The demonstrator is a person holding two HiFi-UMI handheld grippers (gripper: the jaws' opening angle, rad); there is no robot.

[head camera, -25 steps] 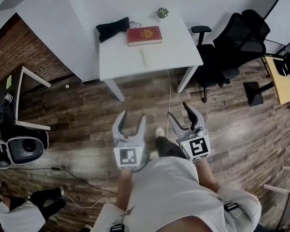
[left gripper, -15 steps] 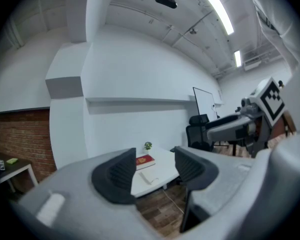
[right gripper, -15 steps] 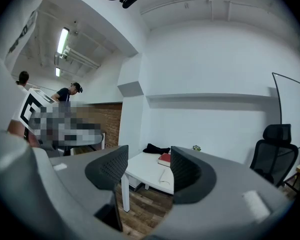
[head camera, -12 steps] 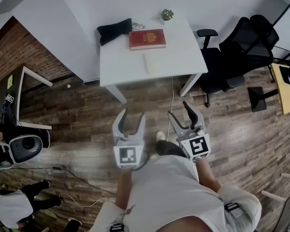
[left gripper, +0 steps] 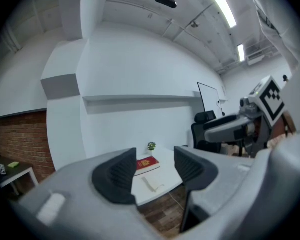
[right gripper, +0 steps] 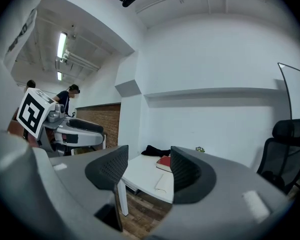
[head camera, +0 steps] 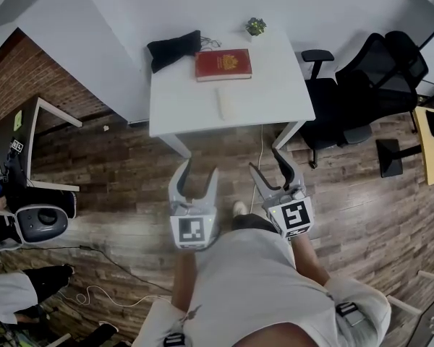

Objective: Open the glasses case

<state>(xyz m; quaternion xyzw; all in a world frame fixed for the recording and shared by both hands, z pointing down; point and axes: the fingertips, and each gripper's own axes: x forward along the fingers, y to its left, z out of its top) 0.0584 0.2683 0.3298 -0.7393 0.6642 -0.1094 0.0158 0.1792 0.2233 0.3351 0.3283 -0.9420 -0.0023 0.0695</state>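
Step in hand, by my read: the approach, nothing gripped yet. Left gripper (head camera: 199,173) & right gripper (head camera: 267,166) both have fingers (left gripper: 115,176) wide apart and empty. They're over the wood floor (head camera: 116,157), well short of the red book (head camera: 223,64) on the white table (head camera: 177,103). Glasses case (head camera: 225,104), the pale oblong I take it, lies flat just in front of the book on the person's side, apart from it, nothing on top. To do it well: come in level & slow and centre the case between the two grippers. Pin the base w/ one pair of fingers across the narrow side, work the other at the lid seam. Which long side has the hinge can't be told from here, so check before prying. Stay clear of the book so the lid has room to swing. Materials: case looks smooth, matte, off-white, low profile, prob. a hard shell that may slide on the slick tabletop. Book: hardback, glossy red w/ gold emblem, flat rectangle. Left of the book a black cloth (head camera: 173,49), soft & rumpled; behind-right of it a small potted plant (head camera: 255,27). Right of the book, off the table, a black office chair (head camera: 362,78). Finger pads are dark & ribbed on grey plastic.
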